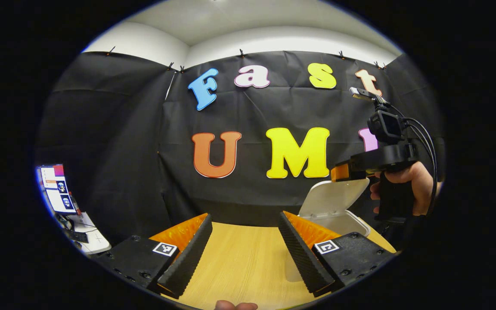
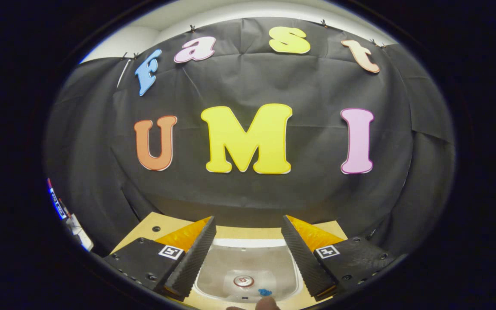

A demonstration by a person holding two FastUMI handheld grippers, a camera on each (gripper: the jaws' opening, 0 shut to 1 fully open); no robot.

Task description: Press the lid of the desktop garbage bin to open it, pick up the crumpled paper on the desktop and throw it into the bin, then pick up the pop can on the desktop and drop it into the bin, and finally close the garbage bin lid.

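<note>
The white desktop bin [image 1: 351, 221] stands at the right of the wooden table with its lid [image 1: 332, 198] swung up. My left gripper [image 1: 245, 215] is open over bare table to the bin's left, nothing between its fingers. A hand [image 1: 420, 187] holds my right gripper [image 1: 342, 172] just above the raised lid. In the right gripper view, that gripper [image 2: 248, 219] is open and looks down into the bin [image 2: 248, 243]. The pop can's round top [image 2: 243, 281] lies inside the bin, beside a small blue bit [image 2: 265, 292]. I cannot make out the crumpled paper.
The wooden table [image 1: 243, 258] runs from the left gripper's fingers to the black cloth wall behind. A monitor [image 1: 56, 189] and a white desk [image 1: 91, 241] stand off to the far left, past the booth's edge.
</note>
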